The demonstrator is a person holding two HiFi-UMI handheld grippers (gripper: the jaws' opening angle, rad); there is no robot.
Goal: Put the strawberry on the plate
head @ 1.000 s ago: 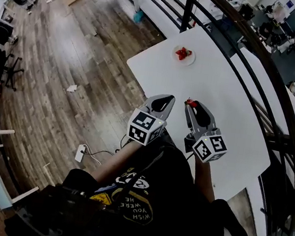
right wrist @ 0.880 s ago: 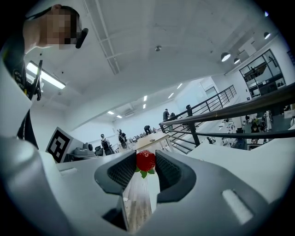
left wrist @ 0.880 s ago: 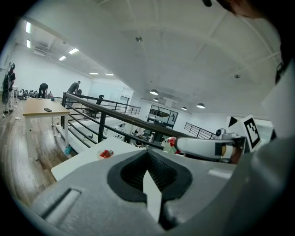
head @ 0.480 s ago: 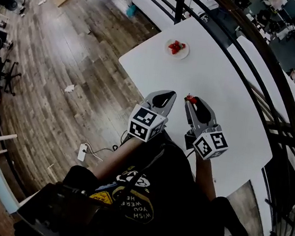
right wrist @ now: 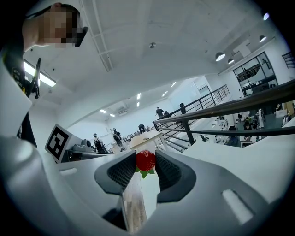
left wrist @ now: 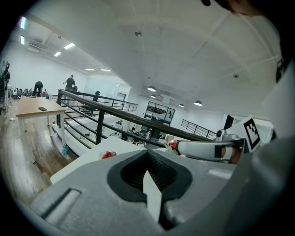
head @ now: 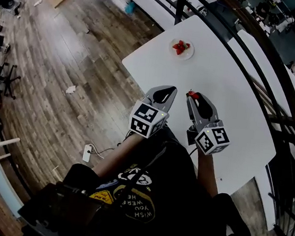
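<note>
- Red berry first: where is it, and how do my hands sit?
- Nearest you, your forearms run fwd side by side from your black tee (head: 143, 194). Each gripper's marker cube faces back at you. L gripper (head: 168, 89) & R gripper (head: 192, 95) lie close together, roughly parallel, noses tipped slightly down, with their tips over the near edge of the white table (head: 233, 114). The strawberry (head: 192, 94) sits right at the R tips.
- Tongs?
- L gripper (left wrist: 145, 154): tips meet, nothing btwn them. R gripper (right wrist: 146, 167): jaws parted just a berry's width and pinched on the strawberry (right wrist: 145, 160), red body up, green leaves hanging below it.
- And the plate?
- Small white plate (head: 191, 52) well beyond the tips, near the table's far corner. It has other red berries (head: 181, 46) on it. From the L gripper view it shows low at left (left wrist: 107, 155).
- Rest of the room?
- Tabletop btwn you and the plate is plain white. A black railing (head: 180, 6) curves round the table's far side. Wood plank floor (head: 61, 77) spreads to your left, with a white power strip (head: 84, 152) & cable near your leg. Farther off are a wooden desk (left wrist: 34, 107), ceiling lights, and ppl too far away to make out.
</note>
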